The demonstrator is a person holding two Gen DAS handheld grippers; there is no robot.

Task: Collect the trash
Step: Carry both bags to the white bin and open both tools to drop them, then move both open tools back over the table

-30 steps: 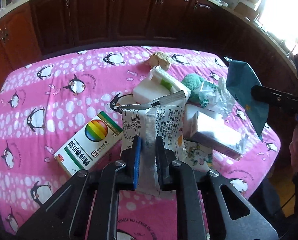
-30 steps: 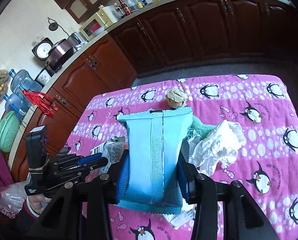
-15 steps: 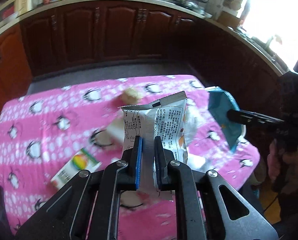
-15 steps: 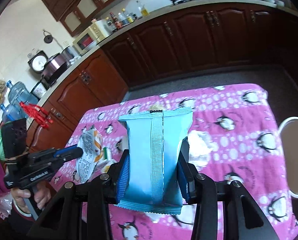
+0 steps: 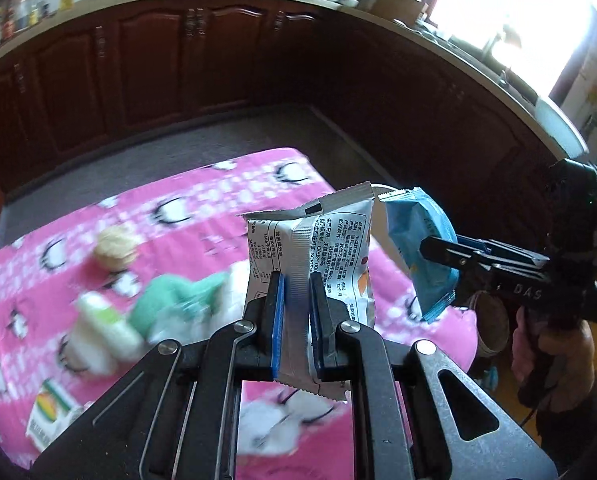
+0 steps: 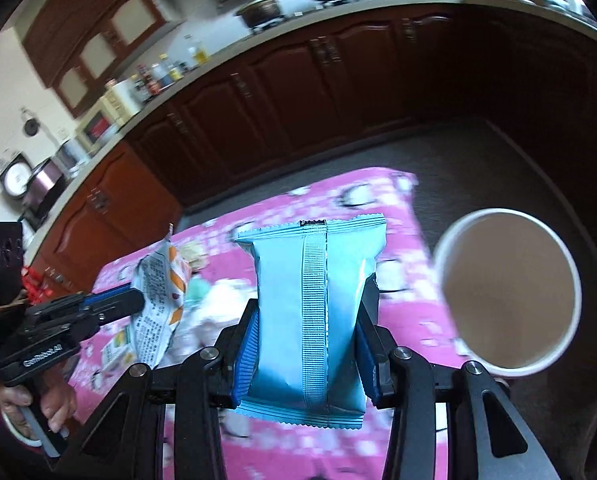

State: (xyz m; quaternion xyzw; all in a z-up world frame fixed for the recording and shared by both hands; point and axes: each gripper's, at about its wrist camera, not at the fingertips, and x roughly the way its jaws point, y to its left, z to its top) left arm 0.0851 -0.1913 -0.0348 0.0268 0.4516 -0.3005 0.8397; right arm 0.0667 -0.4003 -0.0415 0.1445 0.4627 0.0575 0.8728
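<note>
A: What does the left gripper (image 5: 296, 316) have?

B: Its blue pads are pinched tight on the back seam of a white snack packet (image 5: 322, 256), printed with small text and an orange patch. The packet stands upright between the fingers, lifted clear of the pink penguin tablecloth (image 5: 202, 200).

A: And the right gripper (image 6: 306, 344)?

B: It is clamped on a light blue packet (image 6: 310, 300), the jaws set wider, pressing on both flanks of the puffy bag. The seam runs straight up the middle, and the bag is held in the air above the cloth.

A: Can each gripper be seen from the other camera?

B: Yes. The left wrist view shows the right gripper out to the right with the blue packet hanging from its tip, past the table's edge. The right wrist view shows the left gripper at the left, holding the white packet, with a person's hand (image 6: 38, 404) on its grip.

A: Where is the bin?

B: A round white-rimmed bin (image 6: 506, 292) with a brownish inside sits on the floor just beside the table's right edge, to the right of the blue packet.

A: What lies on the table?

B: A crumpled beige ball (image 5: 114, 248), something green (image 5: 170, 300), white pieces, probably tissue though blur hides detail, and a box with a rainbow print (image 5: 50, 412) at the near left edge.
</note>
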